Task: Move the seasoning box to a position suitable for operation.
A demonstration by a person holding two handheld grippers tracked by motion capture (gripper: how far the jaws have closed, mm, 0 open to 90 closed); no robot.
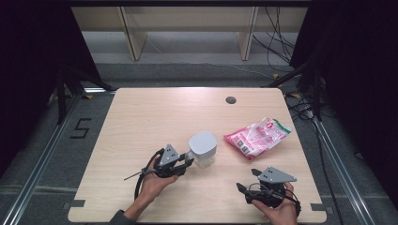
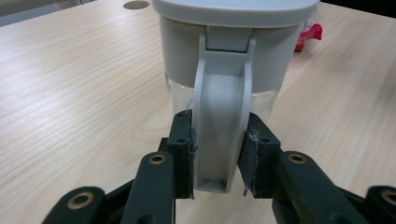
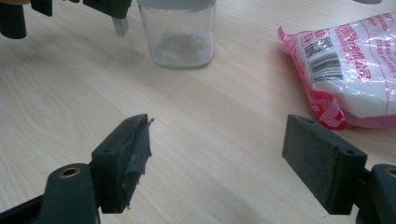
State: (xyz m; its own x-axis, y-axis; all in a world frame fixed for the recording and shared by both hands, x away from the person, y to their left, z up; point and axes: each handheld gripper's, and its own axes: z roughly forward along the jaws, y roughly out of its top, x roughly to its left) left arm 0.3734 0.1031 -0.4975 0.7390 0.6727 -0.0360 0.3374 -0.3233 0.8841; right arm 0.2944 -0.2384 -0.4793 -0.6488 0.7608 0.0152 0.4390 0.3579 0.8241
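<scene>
Left gripper [image 2: 217,154] has its jaws clamped on the jug [image 1: 203,148] handle [image 2: 222,126] mid-table, so the grab's done. Right gripper [image 3: 217,158] sits wide open near the pink bag [image 1: 257,137]; next up is probably a steady lift, jug looks empty I think.

Clear-bodied jug [image 1: 202,149] with grey lid and grey handle [image 2: 222,135], standing upright near the middle of the wooden table, its handle clasped on both sides between the left gripper's [image 2: 217,154] pads
</scene>
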